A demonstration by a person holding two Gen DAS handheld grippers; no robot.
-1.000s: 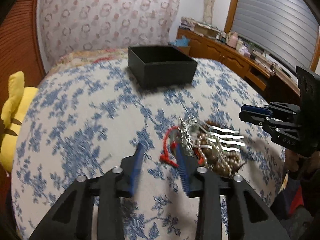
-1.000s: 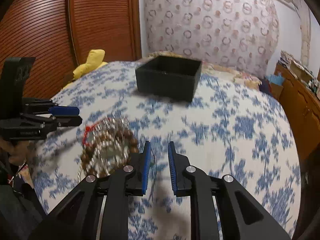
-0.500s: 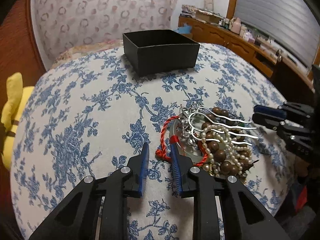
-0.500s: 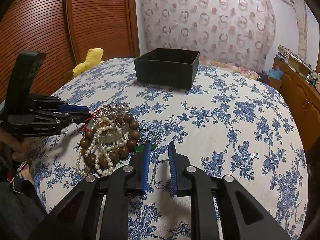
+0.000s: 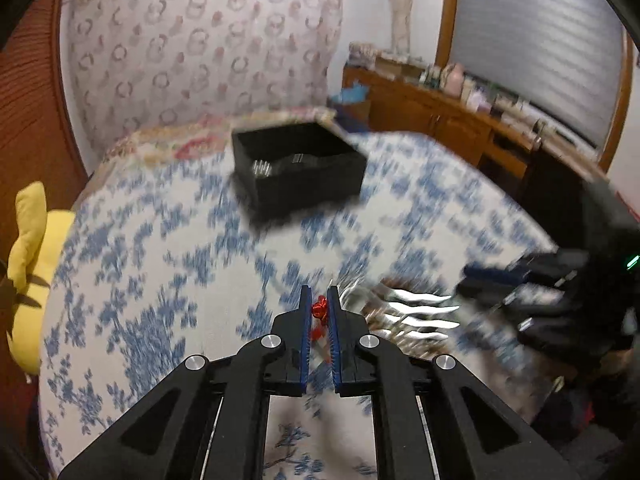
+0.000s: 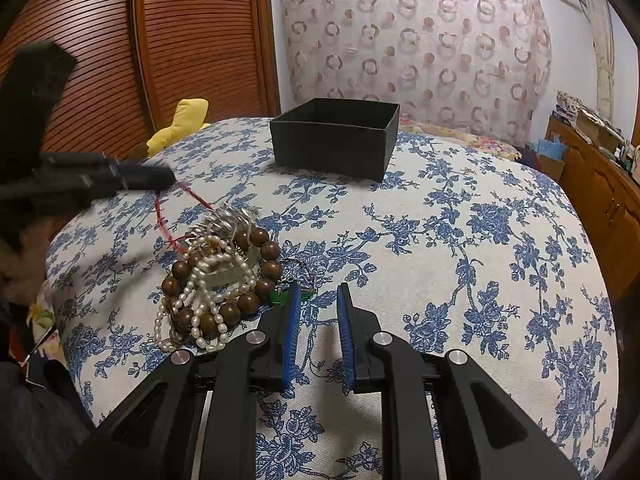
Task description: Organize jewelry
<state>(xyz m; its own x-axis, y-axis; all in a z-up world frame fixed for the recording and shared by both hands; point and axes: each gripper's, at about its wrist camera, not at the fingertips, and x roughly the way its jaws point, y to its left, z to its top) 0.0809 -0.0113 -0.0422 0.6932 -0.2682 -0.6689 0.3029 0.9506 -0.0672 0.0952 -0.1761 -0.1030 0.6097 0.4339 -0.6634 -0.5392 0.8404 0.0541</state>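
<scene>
Red cord (image 6: 160, 216) pinched between the nearly closed left gripper (image 5: 319, 308), taut from the jewelry pile (image 6: 216, 280) near the bed's left edge. Right gripper (image 6: 316, 312) parted, empty, just beside the pile. Black box (image 6: 334, 138) well apart; bare floral bedspread (image 6: 480, 240) rightward.

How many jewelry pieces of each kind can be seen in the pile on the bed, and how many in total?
Red cord bracelet, in the left gripper: 1
Brown wooden bead bracelet: 1
Pearl strand: at least 1
Silver hair comb: 1
Total: at least 4; the tangle hides smaller pieces.
</scene>
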